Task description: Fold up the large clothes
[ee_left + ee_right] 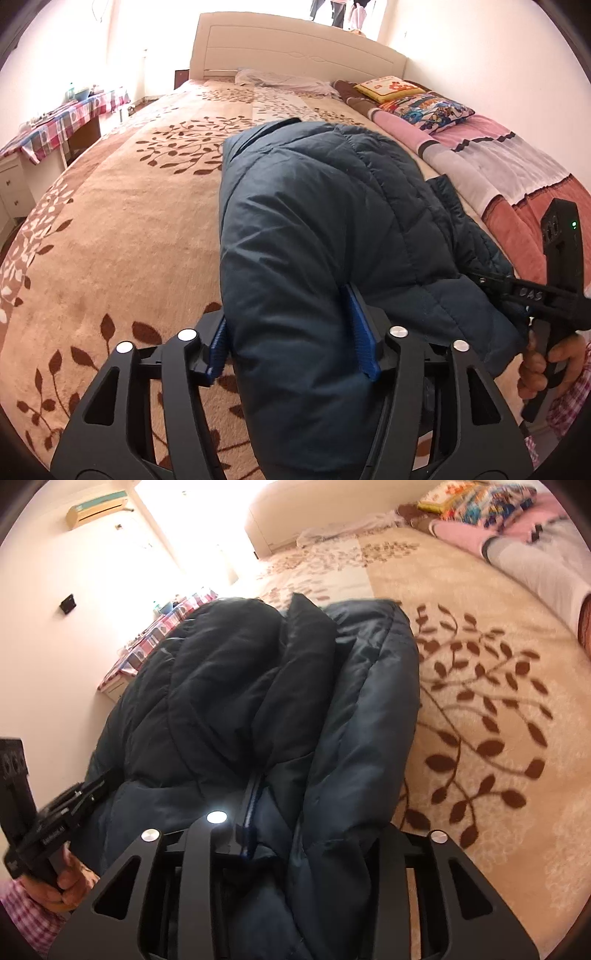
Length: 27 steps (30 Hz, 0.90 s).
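Left gripper (295, 339): we note its blue-padded fingers (364, 332) standing fairly wide and clamped on a thick bunched fold of the dark blue quilted down jacket (317, 206), padding bulging between and over them. Right gripper (295, 834): narrower stance, also gripping the jacket; we see the fabric and a zipper edge (251, 794) packed between its fingers, the right-hand one buried under cloth. The jacket hangs between the two grippers, lifted in a puffy heap above the bed, its far end drooping toward the bedspread. In the left wrist view the right gripper appears at the right edge, a hand (546, 365) around its handle beside a pink checked sleeve. In the right wrist view the left gripper and its hand (62, 882) sit at lower left. Beneath: a beige bedspread (122, 229) with brown leaf print. Along the bed's far side, a pink striped blanket (491, 158) and two patterned cushions (424, 105). White headboard (295, 48) beyond. A bench with a checked cloth (62, 122) stands beside the bed.
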{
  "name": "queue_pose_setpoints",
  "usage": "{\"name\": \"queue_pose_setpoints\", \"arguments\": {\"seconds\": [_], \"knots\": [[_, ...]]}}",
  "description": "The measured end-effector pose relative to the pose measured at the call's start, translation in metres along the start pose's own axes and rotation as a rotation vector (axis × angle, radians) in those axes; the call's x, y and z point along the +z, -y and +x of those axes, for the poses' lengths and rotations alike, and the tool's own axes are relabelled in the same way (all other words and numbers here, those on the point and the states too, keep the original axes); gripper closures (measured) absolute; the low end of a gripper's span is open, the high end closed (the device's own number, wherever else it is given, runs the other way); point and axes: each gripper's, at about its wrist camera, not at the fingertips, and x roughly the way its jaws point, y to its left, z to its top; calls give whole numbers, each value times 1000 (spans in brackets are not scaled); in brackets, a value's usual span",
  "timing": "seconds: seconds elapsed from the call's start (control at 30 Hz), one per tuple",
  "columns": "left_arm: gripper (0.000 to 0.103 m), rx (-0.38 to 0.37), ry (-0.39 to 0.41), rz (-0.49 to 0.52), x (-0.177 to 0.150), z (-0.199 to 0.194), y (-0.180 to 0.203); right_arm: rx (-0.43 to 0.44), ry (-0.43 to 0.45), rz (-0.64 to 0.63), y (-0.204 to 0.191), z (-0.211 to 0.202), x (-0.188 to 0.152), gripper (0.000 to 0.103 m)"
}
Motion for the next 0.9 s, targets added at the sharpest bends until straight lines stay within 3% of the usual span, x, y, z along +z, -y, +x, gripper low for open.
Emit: {"name": "queue_pose_setpoints", "arguments": {"seconds": [0.2,0.4,0.6,0.9], "knots": [[35,75,-37,8,-1,-11,6,-12,-22,104,3,-12,-8,42],[32,124,-34,35,-7,-42,20,-20,13,168,0,-48,-4,39],[32,128,-22,4,-21,-78,27,-114,118,87,-21,-105,-22,37],[32,124,-32,-2,-68,-121,40,-232,74,-86,-67,-139,-118,37]]}}
